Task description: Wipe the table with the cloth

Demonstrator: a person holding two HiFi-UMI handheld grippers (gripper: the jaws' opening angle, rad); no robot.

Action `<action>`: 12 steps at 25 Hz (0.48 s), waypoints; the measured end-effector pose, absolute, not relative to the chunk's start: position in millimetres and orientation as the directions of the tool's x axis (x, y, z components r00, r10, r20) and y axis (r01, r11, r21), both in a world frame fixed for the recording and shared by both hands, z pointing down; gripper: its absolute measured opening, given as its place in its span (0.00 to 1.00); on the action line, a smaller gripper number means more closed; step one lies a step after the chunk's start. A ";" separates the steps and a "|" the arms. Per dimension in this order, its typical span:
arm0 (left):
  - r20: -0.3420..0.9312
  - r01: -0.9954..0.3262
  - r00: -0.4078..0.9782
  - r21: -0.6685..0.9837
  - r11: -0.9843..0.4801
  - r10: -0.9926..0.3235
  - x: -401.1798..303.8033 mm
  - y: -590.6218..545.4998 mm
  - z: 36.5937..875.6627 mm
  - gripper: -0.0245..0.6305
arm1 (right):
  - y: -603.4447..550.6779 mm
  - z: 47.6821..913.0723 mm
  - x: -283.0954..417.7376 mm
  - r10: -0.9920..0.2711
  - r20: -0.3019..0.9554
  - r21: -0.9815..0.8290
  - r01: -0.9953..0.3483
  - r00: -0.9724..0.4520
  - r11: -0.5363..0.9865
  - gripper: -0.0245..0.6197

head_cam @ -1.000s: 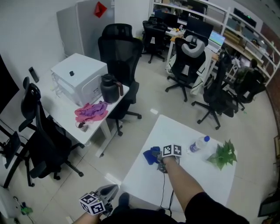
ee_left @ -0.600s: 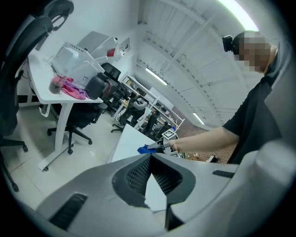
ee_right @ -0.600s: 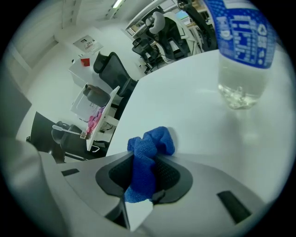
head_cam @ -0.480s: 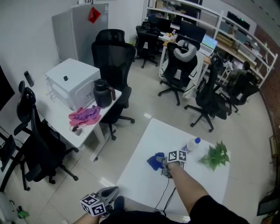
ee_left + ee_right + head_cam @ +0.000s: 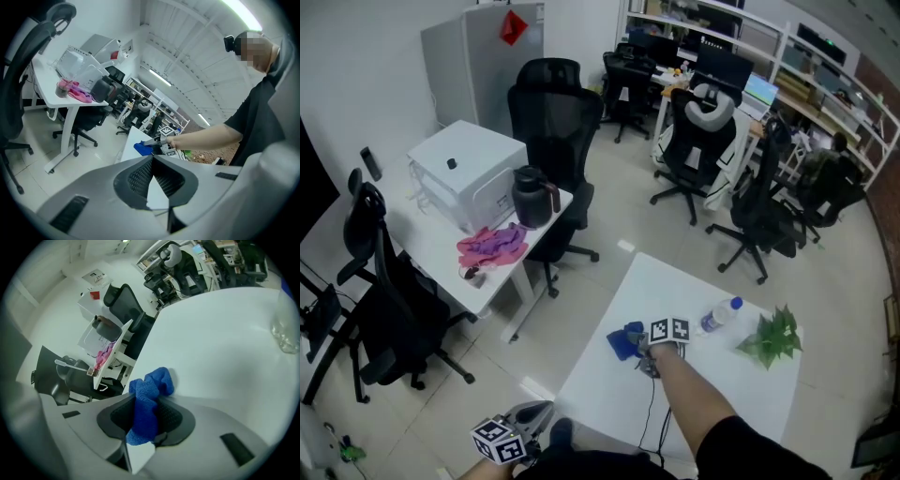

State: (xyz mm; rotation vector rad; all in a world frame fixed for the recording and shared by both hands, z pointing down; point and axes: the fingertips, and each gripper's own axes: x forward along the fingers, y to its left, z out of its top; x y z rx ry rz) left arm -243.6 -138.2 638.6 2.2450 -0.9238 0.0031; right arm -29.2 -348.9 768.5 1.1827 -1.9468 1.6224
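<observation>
A blue cloth [image 5: 623, 340] lies bunched on the left part of the white table [image 5: 600, 384]. My right gripper [image 5: 640, 352] is shut on its near end and holds it down on the tabletop. In the right gripper view the cloth [image 5: 150, 385] fills the gap between the pads of that gripper [image 5: 147, 401] and spills forward onto the table [image 5: 225, 333]. My left gripper [image 5: 532, 411] hangs low at the left, off the table and above the floor. Its jaws [image 5: 151, 159] meet at the tips with nothing between them.
A clear water bottle [image 5: 719, 316] lies on the table to the right of the cloth, with a green plant [image 5: 773, 336] beyond it. A black cable [image 5: 651, 412] runs to the table's near edge. A desk [image 5: 441, 244] and black office chairs [image 5: 551, 122] stand to the left.
The right gripper and cloth have slid a little towards the bottle and back to the left. The head view has swayed. The left gripper has stayed low at the left.
</observation>
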 end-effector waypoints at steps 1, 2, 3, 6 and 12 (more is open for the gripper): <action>0.253 -0.618 0.746 0.607 -0.499 -0.616 -244.1 -137.2 639.3 0.03 | -345.9 768.8 -24.5 -0.375 0.716 -0.636 -0.772 -0.588 -0.005 0.21; 0.252 -0.616 0.747 0.608 -0.500 -0.615 -243.3 -136.4 639.3 0.03 | -341.8 769.3 -18.0 -0.377 0.722 -0.630 -0.776 -0.580 -0.011 0.21; 0.249 -0.613 0.751 0.608 -0.505 -0.612 -241.4 -136.0 638.4 0.03 | -336.8 769.5 -10.1 -0.379 0.727 -0.624 -0.781 -0.572 -0.019 0.21; 0.238 -0.601 0.764 0.601 -0.527 -0.600 -233.0 -136.3 632.0 0.03 | -318.9 770.2 20.3 -0.388 0.750 -0.598 -0.799 -0.535 -0.054 0.21; 0.216 -0.572 0.792 0.591 -0.569 -0.572 -209.6 -129.5 617.1 0.03 | -295.4 726.4 50.1 -0.526 0.581 -0.732 -0.681 -0.621 -0.005 0.21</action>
